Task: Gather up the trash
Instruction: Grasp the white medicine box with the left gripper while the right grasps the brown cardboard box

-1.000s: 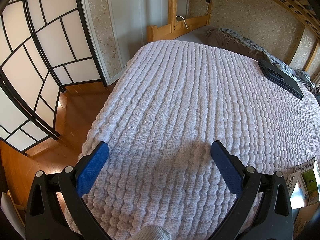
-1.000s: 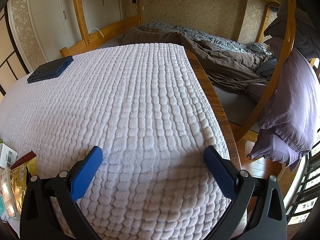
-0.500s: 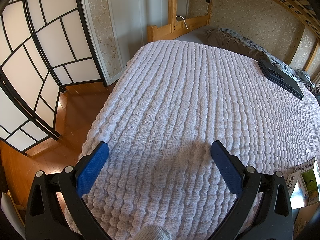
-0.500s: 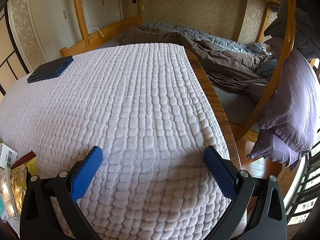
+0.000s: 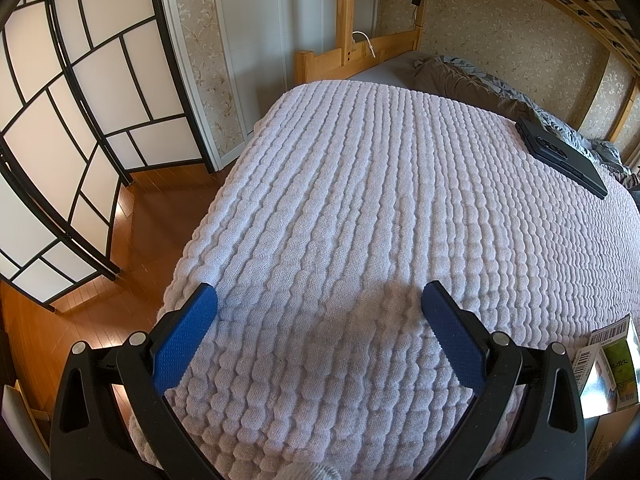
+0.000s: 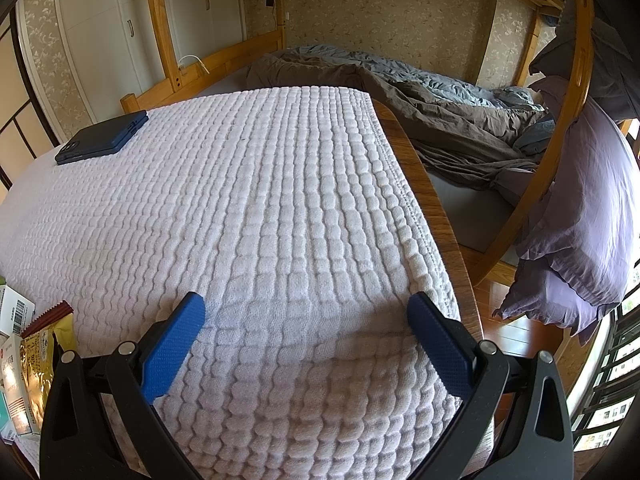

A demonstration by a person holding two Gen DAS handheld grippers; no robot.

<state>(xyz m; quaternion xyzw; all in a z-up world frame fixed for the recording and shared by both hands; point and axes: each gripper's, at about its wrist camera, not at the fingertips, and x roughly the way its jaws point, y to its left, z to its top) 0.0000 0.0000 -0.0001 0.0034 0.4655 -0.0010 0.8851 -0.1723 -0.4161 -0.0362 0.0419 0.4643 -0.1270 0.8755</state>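
Trash packaging lies at the near edge of a table covered by a white textured cloth. In the left wrist view, wrappers with barcodes and a green label sit at the lower right. In the right wrist view, a gold snack bag and white cartons sit at the lower left. My left gripper is open and empty above the cloth. My right gripper is open and empty above the cloth, right of the trash.
A dark blue phone case lies on the far part of the cloth; it also shows in the right wrist view. A folding screen stands left. A wooden bunk bed with rumpled bedding is behind; a purple pillow hangs right.
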